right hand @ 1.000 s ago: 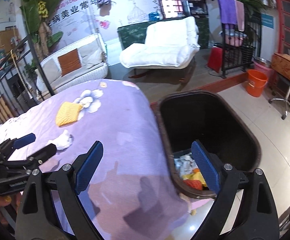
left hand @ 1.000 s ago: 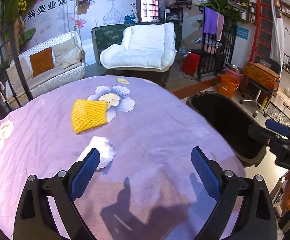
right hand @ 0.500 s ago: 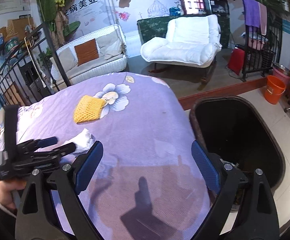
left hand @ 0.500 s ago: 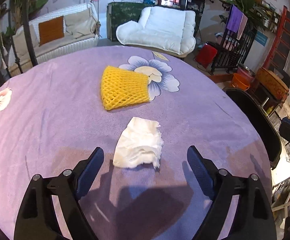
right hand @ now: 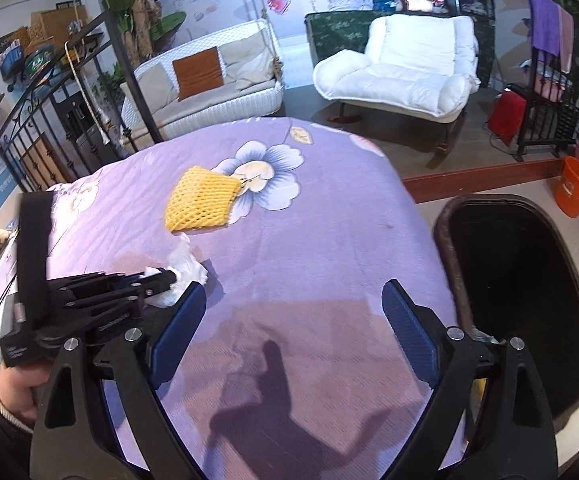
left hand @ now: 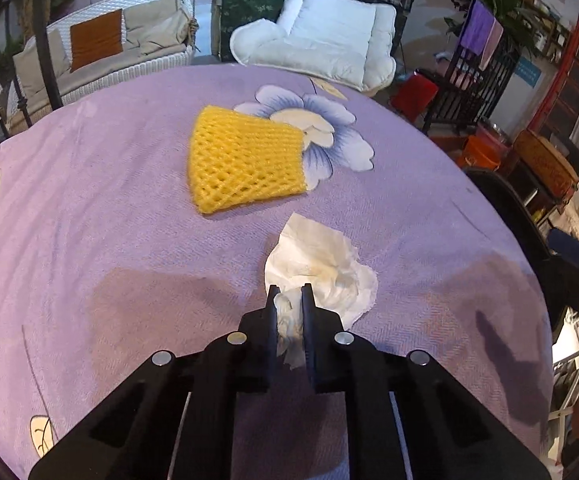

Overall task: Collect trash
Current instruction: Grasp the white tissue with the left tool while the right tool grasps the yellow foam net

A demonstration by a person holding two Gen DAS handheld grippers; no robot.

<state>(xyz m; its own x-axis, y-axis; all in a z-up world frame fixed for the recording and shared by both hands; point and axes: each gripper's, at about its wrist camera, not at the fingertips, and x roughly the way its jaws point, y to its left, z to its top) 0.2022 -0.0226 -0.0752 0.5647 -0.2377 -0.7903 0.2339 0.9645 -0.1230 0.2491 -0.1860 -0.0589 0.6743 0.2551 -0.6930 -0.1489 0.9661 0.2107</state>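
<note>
- Your left gripper [left hand: 289, 300] pinches the crumpled tissue [left hand: 321, 264] on the purple cloth [left hand: 89, 220], just beside the yellow foam net [left hand: 245, 160].
- Your right gripper [right hand: 293, 300] hovers with fingers spread, the black bin [right hand: 521, 280] beside it.

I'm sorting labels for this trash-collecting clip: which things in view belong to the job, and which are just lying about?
Part of the job:
crumpled white tissue, pinched in the left gripper
yellow foam fruit net
black trash bin
right gripper, open

Just there:
white recliner chair
wicker swing sofa
orange bucket
</note>
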